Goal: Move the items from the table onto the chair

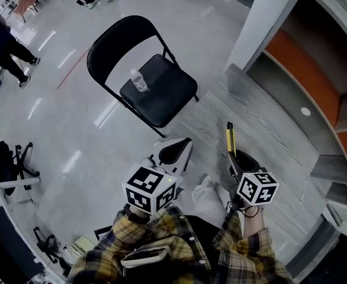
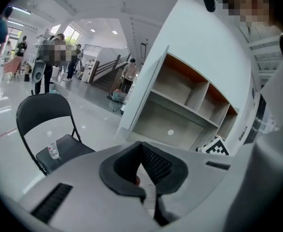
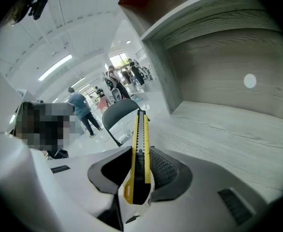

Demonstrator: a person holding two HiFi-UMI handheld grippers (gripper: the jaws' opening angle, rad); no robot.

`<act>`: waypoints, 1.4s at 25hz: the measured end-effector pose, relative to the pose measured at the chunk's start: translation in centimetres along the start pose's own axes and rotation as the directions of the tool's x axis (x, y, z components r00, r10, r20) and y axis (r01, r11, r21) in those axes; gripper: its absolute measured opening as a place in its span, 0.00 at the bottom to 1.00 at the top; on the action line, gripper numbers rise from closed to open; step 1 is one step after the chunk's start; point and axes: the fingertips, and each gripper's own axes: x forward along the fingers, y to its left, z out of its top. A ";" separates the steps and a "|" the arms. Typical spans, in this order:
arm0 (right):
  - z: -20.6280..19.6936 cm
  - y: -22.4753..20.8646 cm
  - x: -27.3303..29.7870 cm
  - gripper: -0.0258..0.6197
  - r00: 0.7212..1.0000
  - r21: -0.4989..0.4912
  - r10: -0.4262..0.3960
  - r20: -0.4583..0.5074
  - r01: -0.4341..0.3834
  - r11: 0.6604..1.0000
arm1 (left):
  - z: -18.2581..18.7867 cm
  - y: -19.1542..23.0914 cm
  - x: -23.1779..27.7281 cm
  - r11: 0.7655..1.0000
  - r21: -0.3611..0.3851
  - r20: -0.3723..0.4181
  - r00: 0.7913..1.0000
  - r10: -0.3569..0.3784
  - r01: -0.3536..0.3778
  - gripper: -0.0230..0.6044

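Step in hand, as I judge it: carry leg, table to chair. The table is in no view.

Right gripper: jaws pinch a yellow knife edge-on between the pads. The butt sits low behind the pads and the long body runs out past the tips. In the head view it points roughly toward the chair.

Left gripper: pads meet at the tips, and I can make out nothing between them. Reads as pressed together and empty.

Chair: black folding type, on the glossy floor, well apart from both grippers. A small clear bottle stands upright on the seat, toward the backrest side. The front and right of the seat are bare. A shelf unit is to the right, and people are in the far background.

Progress: one item is on the seat and the knife is in transit. The remaining count is unknown.

Next move calls for:
- bring the right gripper over the bare part of the seat, clear of the bottle
- lower it until the knife lies near flat on the seat
- spread the jaws only once the seat supports it

Risk: the knife could slide off the seat's edge or tip the bottle.
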 end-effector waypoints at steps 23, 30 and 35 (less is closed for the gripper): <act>0.3 16.0 39.9 0.23 0.978 0.105 0.040 -0.203 -0.019 0.994 | -2.2 36.6 2.5 0.990 -0.120 -0.106 0.992 0.061 -0.073 0.04; -4.3 10.8 49.5 0.23 0.966 0.174 -0.078 -0.245 0.123 0.977 | -8.3 42.9 6.5 0.973 -0.199 -0.177 0.981 0.080 -0.116 0.04; -8.2 7.8 54.9 0.23 0.945 0.175 -0.136 -0.297 0.193 0.965 | -12.6 45.7 8.4 0.955 -0.259 -0.223 0.971 0.085 -0.143 0.04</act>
